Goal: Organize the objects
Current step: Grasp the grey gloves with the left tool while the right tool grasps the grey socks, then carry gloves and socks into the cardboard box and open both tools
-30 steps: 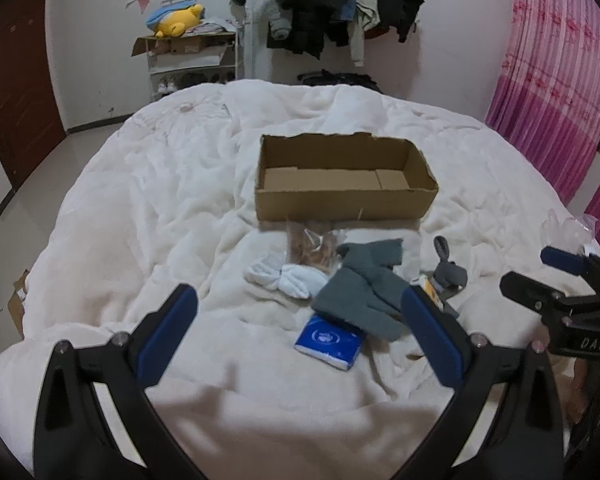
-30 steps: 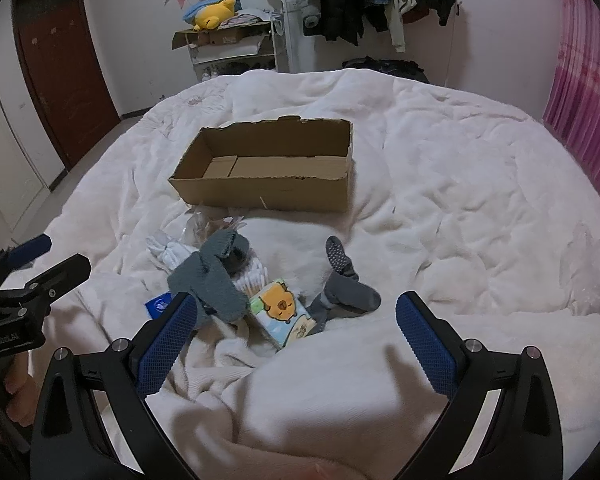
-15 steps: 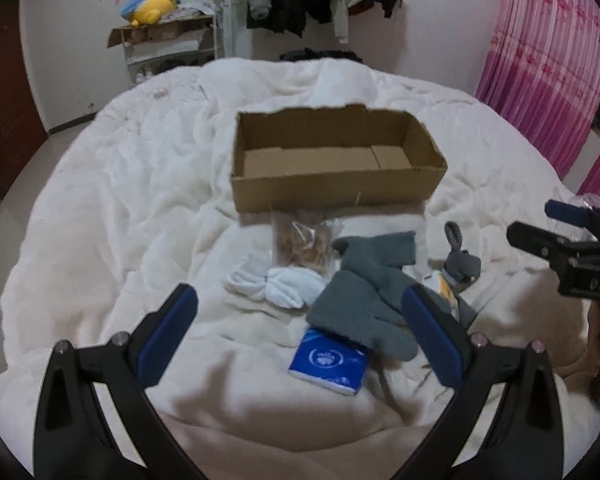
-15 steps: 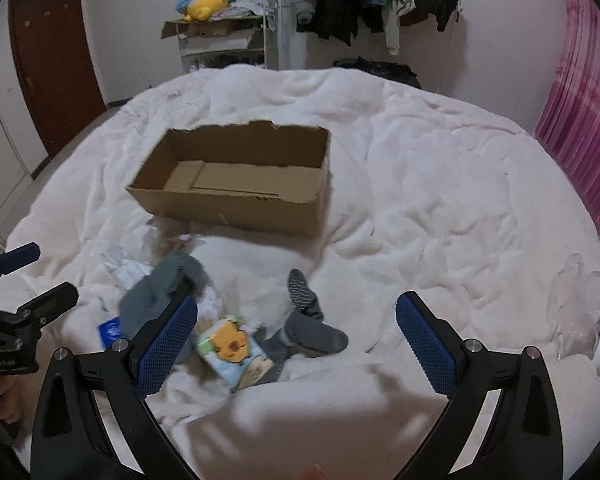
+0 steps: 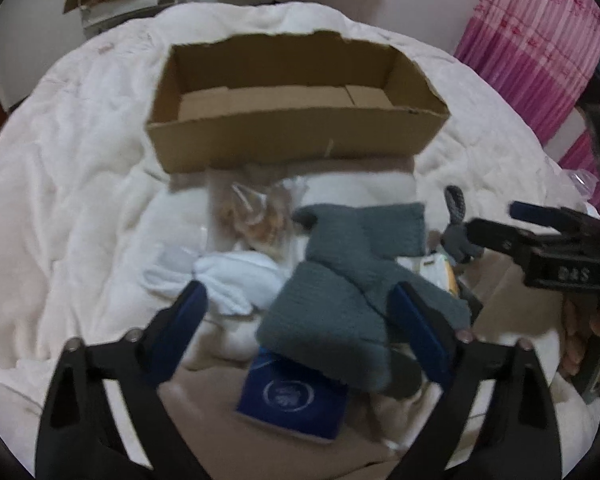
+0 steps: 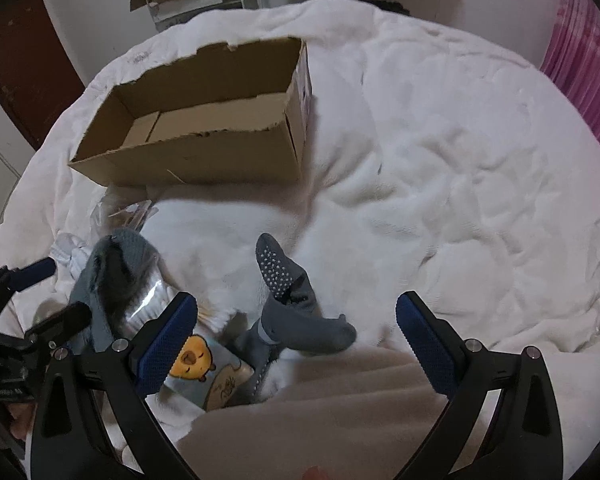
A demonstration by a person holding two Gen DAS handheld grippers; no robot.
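Both hand-held grippers have dropped in over the pile; nothing is boxed yet.

Your left hand-held gripper (image 5: 298, 322), jaws spread and empty, now straddles the grey knitted gloves (image 5: 352, 280) at lower centre. Your right hand-held gripper (image 6: 296, 334), equally wide and empty, frames the dark grey dotted socks (image 6: 296, 304). The brown cardboard box (image 5: 292, 144) sits empty above. Motion blur smears the blue tissue packet (image 5: 292, 396), and the clear snack bag's (image 5: 252, 216) contents are unreadable.
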